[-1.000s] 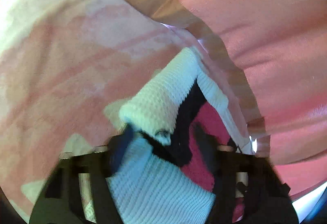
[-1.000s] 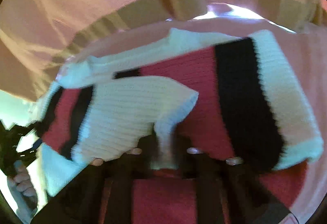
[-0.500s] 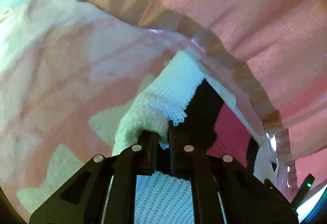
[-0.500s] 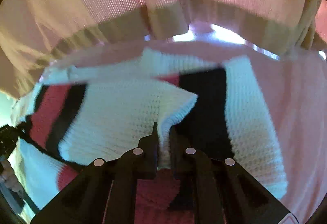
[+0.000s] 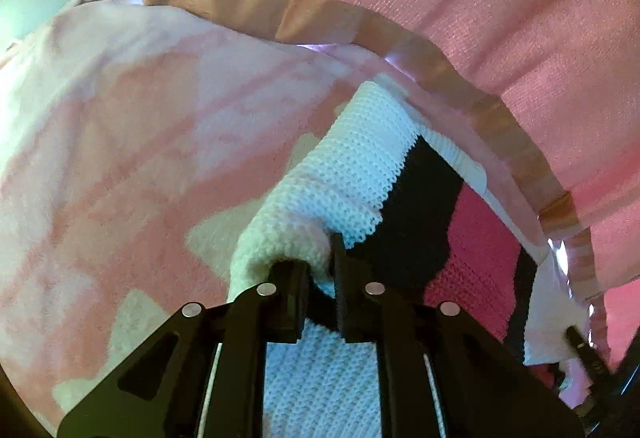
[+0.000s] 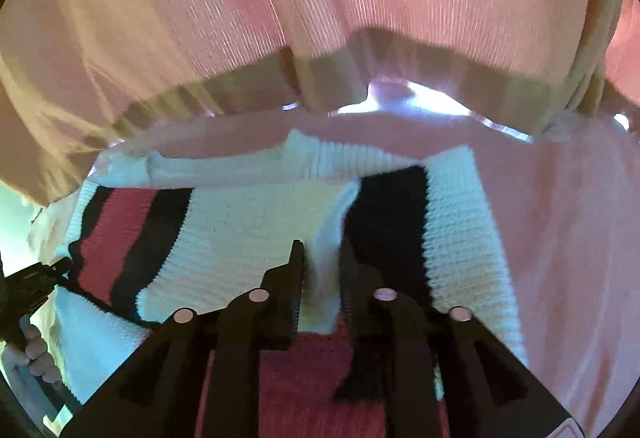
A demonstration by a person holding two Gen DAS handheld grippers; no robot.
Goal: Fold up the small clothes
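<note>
A small knit sweater with white, black and red stripes (image 5: 416,206) lies on a pink and white blanket (image 5: 140,126). My left gripper (image 5: 322,258) pinches a rolled white edge of the sweater (image 5: 352,174); its jaws are just starting to open with the knit still pressed between them. In the right wrist view the sweater (image 6: 248,230) lies spread with a white flap folded over it. My right gripper (image 6: 322,258) is opening, and the blurred white flap hangs loosely between its parted fingers.
A pink curtain-like cloth with a tan hem (image 5: 500,18) hangs close over the far side of the blanket (image 6: 560,238). A hand (image 6: 32,354) with the other gripper (image 6: 28,286) shows at the left edge of the right wrist view.
The left jaws closed on the white rolled edge and carried it across. The right jaws, shut on the white flap half a second ago, have spread apart. The flap now lies further over the sweater.
</note>
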